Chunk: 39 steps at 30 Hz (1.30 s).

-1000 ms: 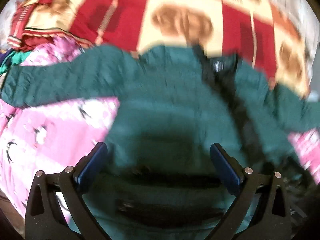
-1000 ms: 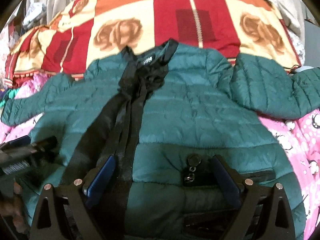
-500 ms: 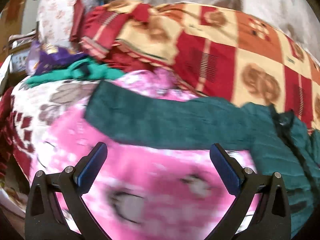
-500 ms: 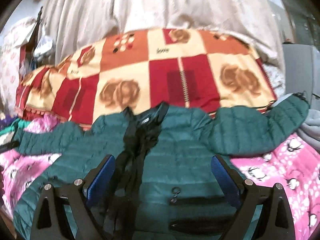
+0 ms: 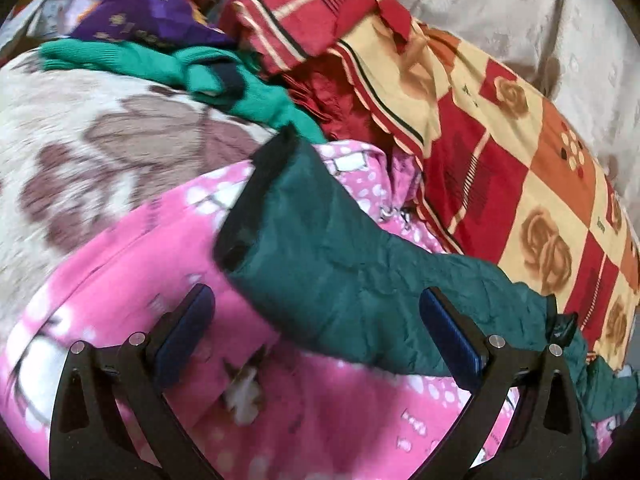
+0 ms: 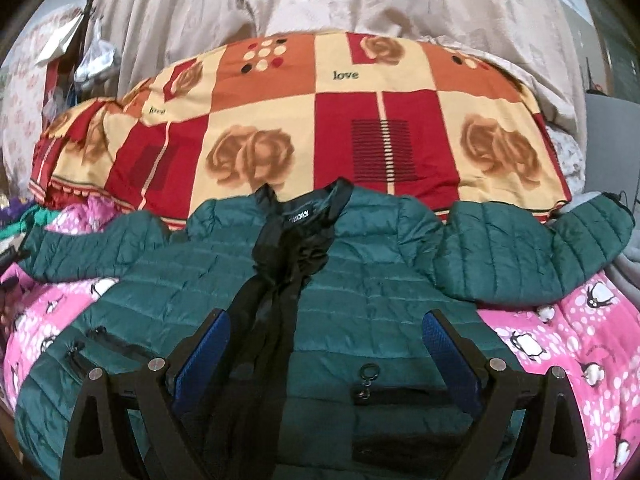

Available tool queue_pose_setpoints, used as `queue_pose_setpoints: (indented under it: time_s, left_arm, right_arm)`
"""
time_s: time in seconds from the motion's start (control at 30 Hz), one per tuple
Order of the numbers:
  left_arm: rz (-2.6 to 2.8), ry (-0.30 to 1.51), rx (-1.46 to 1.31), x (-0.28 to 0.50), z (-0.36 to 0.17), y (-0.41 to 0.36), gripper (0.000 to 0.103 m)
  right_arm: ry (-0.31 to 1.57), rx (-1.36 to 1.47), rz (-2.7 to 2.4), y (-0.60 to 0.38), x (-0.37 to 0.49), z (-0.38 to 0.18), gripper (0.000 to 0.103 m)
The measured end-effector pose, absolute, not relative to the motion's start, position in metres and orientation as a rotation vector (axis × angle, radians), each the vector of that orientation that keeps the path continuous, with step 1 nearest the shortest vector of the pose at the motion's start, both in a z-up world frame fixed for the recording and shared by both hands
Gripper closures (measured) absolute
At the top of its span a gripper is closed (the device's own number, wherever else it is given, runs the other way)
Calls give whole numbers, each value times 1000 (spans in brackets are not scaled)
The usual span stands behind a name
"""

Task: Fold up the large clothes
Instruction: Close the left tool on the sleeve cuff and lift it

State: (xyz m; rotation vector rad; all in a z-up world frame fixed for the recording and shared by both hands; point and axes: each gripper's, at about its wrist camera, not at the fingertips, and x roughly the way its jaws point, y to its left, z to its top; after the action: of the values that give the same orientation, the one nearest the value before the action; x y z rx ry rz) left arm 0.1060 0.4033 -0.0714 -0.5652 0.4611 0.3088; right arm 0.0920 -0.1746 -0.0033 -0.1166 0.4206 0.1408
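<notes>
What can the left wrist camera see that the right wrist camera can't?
Only the left wrist view shows the sleeve's open cuff up close, a purple cloth and a flowery beige blanket. Only the right wrist view shows the jacket's collar, black front strip and pocket zip. Both show the green jacket, pink blanket and rose quilt.
</notes>
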Motion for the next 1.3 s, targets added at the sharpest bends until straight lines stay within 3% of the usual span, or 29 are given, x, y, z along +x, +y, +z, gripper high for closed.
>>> queue_pose_setpoints:
  time_s: [0.37,0.43,0.47,0.5,0.57,0.87,1.13,1.3]
  left_arm:
    - [332,467,-680,141,-57,426,1]
    - [370,468,-711,144,-54,427,5]
    - [395,462,-728,144,-53,428,23]
    - [398,463,-755,144,-55,431,55]
    - [400,504,-807,145,-61,438,87]
    - [353,514,-695,138,-22,412,91]
    - [169,526,-611,147,24,315,91]
    - [44,538,-560,169,43,241,91]
  right_arm:
    - [458,-143,150,-169,99,-9,8]
    - [464,-143,148,-169,100,-10,8]
    - [465,-142,147,-169,100,-9,8]
    - [464,-141,147,-170,100,-9,8]
    - [463,-141,147,-170,100,-9,8]
    - [438,-119,121,-177,94,-4,8]
    - [410,-18,-24,-207,76,8,8]
    - [506,-23,-111,-231,68,23,8]
